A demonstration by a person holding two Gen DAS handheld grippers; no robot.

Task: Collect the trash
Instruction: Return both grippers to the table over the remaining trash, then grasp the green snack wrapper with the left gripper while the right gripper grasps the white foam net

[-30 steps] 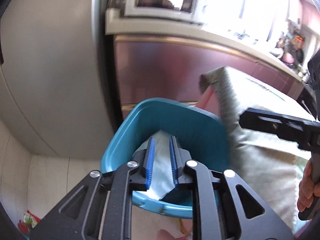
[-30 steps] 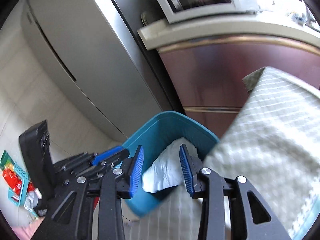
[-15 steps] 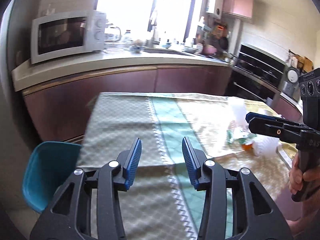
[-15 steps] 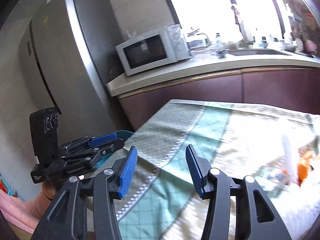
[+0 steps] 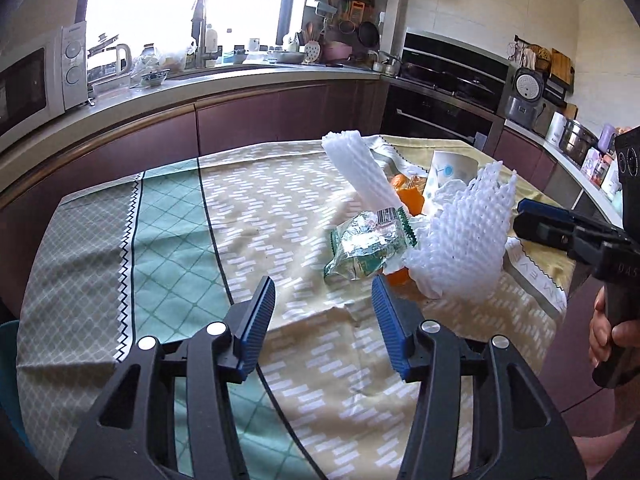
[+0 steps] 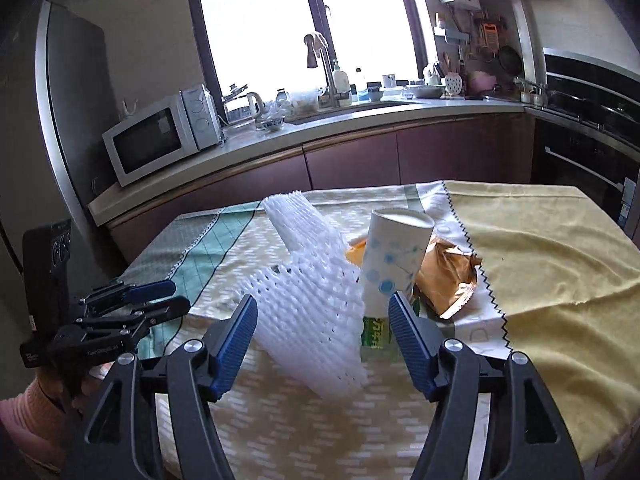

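A heap of trash lies on the clothed table: a white foam net sleeve, a second foam net, a crumpled green-silver wrapper, a paper cup and orange scraps. My left gripper is open and empty, just short of the wrapper. My right gripper is open and empty, its fingers either side of the foam net, with the paper cup and a gold foil wrapper just behind. The right gripper also shows in the left wrist view.
A kitchen counter with a microwave and sink runs behind the table. An oven stands at the far right. A teal bin edge shows at the table's left. A yellow cloth covers the table's right part.
Both grippers swung away from the teal bin to the table and came close to the trash heap. The left let go of the paper it held and both jaws opened wider.
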